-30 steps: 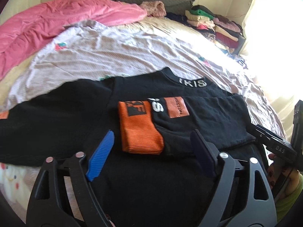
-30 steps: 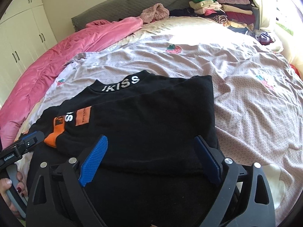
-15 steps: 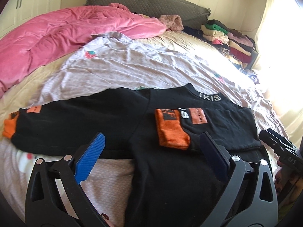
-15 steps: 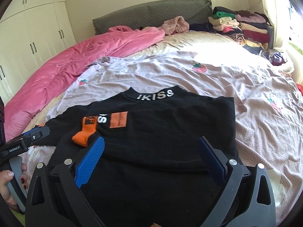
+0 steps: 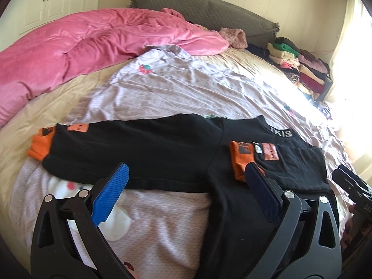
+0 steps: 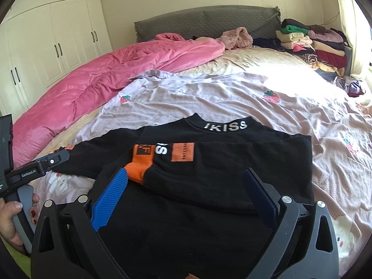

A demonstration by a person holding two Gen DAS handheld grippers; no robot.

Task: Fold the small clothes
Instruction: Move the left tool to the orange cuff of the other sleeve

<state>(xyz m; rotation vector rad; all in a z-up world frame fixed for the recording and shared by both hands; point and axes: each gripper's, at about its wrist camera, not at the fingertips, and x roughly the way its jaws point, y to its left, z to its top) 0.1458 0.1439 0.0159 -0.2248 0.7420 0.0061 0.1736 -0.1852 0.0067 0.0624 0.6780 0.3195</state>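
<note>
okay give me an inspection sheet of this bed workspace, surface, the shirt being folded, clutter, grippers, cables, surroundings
Surface: lilac sheet with strawberry prints, wrinkled, spread on the bed.
Job's things: black sweatshirt lies flat; one orange-cuffed sleeve is folded across the chest, the other sleeve lies stretched out sideways.
Clutter: pink duvet bunched along the far side; pink knit item by the headboard; stack of folded clothes at the far corner.
Grippers: left gripper open, nothing between the jaws, which have just been opening; right gripper likewise.
Cables: nothing seen.
Surroundings: grey headboard, white wardrobe, bright window side.
</note>
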